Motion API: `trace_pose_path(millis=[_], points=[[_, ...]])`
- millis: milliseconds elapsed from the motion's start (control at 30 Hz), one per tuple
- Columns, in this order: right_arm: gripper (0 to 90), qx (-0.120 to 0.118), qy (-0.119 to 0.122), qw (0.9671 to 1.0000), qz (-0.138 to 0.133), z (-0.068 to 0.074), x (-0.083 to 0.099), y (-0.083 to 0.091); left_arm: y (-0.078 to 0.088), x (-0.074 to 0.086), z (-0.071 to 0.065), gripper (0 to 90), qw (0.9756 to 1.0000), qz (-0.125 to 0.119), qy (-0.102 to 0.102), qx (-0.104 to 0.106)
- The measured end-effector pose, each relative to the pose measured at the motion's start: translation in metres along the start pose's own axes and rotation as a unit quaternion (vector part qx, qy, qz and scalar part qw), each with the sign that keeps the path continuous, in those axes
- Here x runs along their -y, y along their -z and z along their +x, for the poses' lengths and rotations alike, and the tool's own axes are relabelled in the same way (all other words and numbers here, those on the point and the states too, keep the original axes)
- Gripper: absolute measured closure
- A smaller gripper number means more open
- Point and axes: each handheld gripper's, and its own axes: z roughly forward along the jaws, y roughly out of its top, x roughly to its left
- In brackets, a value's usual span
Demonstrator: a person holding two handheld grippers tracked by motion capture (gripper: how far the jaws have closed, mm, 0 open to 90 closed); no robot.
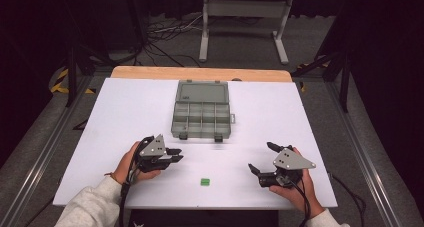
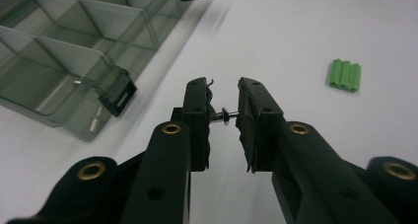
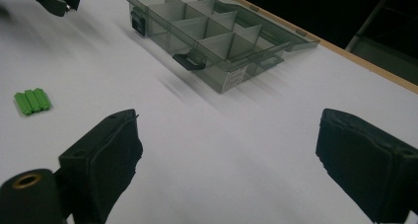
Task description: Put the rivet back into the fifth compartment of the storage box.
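The left gripper (image 2: 223,116) is clenched on a small metal screw (image 2: 226,116), its pads pinching the screw by its ends so that its long axis runs straight across from one jaw to the other. From those jaws the open compartment box (image 2: 74,51) lies just ahead and off to their left, its near latch (image 2: 118,96) closest (in the high view the box (image 1: 201,112) sits beyond this hand and toward the table's middle), so I judge the coming move to be a short carry forward to a compartment. The right gripper (image 3: 226,150) hovers released with nothing between its jaws, farther from the box, and the green block (image 2: 345,75) lies on the table ahead and to the right of the left gripper.
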Motion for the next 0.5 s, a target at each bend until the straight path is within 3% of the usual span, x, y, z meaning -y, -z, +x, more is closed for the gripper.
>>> trace_pose_path(millis=[500], points=[[9.8,-0.001,-0.001,1.0,0.002,0.0005,0.0,-0.0007,0.0068,-0.0068,0.0089,75.4,0.9995,-0.018,0.004,-0.026]])
